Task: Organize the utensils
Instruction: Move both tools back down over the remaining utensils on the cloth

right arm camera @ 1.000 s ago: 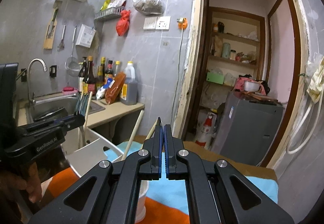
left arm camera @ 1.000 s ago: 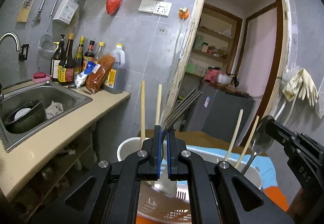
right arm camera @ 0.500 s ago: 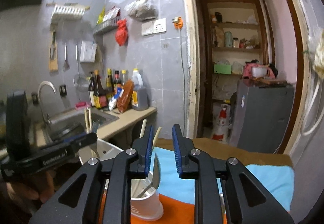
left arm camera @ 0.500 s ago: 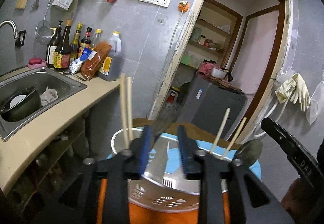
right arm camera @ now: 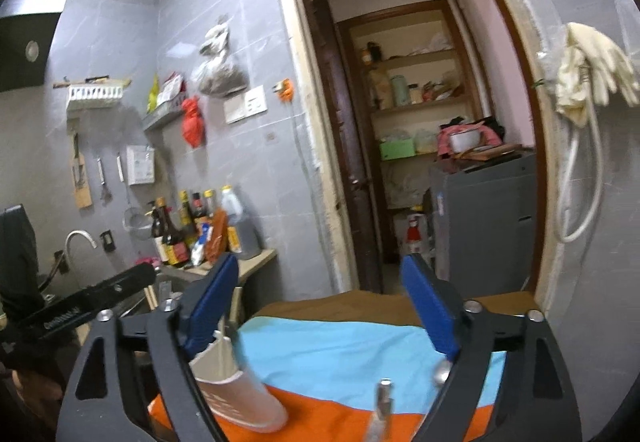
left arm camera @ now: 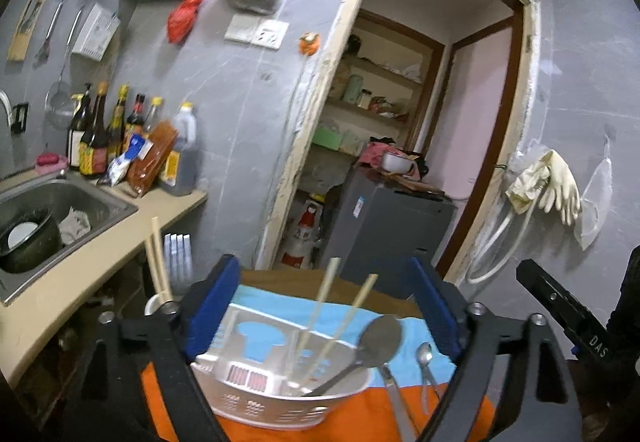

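Utensils stand and lie in a white slotted basket (left arm camera: pixel 276 394) on the bench (left arm camera: pixel 352 286), which is covered by a blue and orange cloth (left arm camera: pixel 400 414). In the left wrist view the basket sits between the spread fingers of the left gripper (left arm camera: pixel 324 306), whose jaws have just been opening; they are now wide apart with nothing pressed between the blue pads (left arm camera: pixel 212 306). Inside the basket two pale chopsticks (left arm camera: pixel 320 314) lean up and to the right, and a large metal spoon (left arm camera: pixel 378 338) rests with its bowl over the right rim. A smaller spoon (left arm camera: pixel 424 358) lies on the cloth just right of the basket. At the basket's left end another pair of chopsticks (left arm camera: pixel 158 262) stands upright beside a fork (left arm camera: pixel 178 254), its tines blurred.

From the right wrist view the right gripper (right arm camera: pixel 320 306) has also just been opening and is wide, holding nothing. The basket's end (right arm camera: pixel 236 402) shows low on the left, partly behind the left finger. A metal handle tip (right arm camera: pixel 384 398) pokes up near the bottom edge; which utensil it belongs to I cannot tell. The left gripper's dark body (right arm camera: pixel 88 302) shows at the far left, in front of the sink tap (right arm camera: pixel 80 238).
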Available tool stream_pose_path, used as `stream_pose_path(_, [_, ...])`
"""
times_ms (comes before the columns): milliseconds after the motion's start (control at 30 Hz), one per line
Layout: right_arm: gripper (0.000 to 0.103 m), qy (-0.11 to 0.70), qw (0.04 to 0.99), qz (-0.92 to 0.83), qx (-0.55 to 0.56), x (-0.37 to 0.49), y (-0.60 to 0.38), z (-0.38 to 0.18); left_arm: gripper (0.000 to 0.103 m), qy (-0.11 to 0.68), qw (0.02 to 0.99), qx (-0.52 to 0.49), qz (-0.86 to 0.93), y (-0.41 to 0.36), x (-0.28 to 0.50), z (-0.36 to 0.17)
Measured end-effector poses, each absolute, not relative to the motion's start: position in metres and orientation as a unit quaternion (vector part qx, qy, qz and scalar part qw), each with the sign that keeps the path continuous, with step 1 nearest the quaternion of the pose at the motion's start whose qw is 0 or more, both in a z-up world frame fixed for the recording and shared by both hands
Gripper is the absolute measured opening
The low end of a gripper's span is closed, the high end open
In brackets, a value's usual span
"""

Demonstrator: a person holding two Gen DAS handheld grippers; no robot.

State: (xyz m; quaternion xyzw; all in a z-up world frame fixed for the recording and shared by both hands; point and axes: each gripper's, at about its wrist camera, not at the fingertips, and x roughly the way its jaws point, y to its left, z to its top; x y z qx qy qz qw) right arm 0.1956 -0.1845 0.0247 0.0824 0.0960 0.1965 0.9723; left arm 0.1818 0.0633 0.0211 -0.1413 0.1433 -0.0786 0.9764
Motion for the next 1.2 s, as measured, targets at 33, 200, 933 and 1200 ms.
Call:
stream_pose_path(33, [0.092, 0.095, 0.974, 0.189, 0.083, 0.194, -0.192, 0.025, 0.087, 0.142, 0.977, -0.135, -0.08, 0.056, 0.182, 0.023])
stream_pose_path(200, [0.103, 0.079, 0.981, 0.156, 0.083, 0.181, -0.226, 0.024, 0.092, 0.126, 0.983, -0.106, -0.086, 0.019, 0.176, 0.027])
stream_pose_path(933, [0.103, 0.158, 0.979, 0.114, 0.065, 0.191, -0.334, -0.044, 0.096, 0.232, 0.963, -0.036, -0.131, -0.105, 0.185, -0.058])
stream_pose_path(1200, [0.099, 0.22, 0.96, 0.149, 0.089, 0.218, -0.341, -0.081, 0.093, 0.31, 0.943, -0.044, -0.116, -0.11, 0.209, -0.103])
